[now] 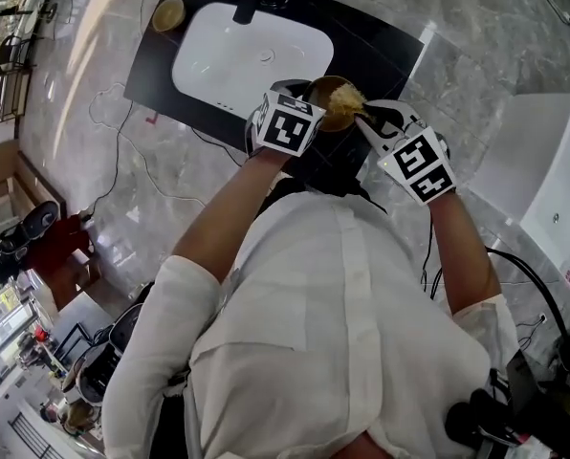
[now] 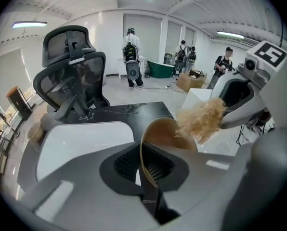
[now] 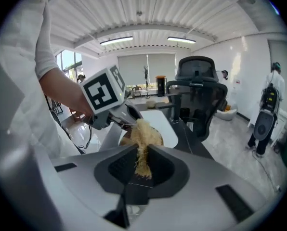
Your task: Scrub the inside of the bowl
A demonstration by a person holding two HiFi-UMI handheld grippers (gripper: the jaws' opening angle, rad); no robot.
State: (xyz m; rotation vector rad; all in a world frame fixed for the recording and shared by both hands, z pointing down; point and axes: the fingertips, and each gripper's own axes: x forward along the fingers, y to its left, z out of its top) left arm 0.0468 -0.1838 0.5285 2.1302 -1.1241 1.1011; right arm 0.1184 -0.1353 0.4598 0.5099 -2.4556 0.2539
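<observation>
A brown wooden bowl (image 1: 325,90) (image 2: 163,136) is held up above the black table, tilted on edge. My left gripper (image 1: 309,103) (image 2: 146,177) is shut on the bowl's rim. A tan fibrous scrubber (image 1: 345,109) (image 2: 201,121) (image 3: 142,143) rests against the bowl's inside near its right rim. My right gripper (image 1: 366,120) (image 3: 138,170) is shut on the scrubber, close beside the left one. In the right gripper view the bowl (image 3: 155,137) shows just behind the scrubber.
A white sink basin (image 1: 252,55) is set in the black table (image 1: 371,55) beyond the grippers. A second small wooden bowl (image 1: 167,14) sits at the table's far left corner. A black office chair (image 2: 73,76) stands behind the table. A white chair (image 1: 543,175) is at the right.
</observation>
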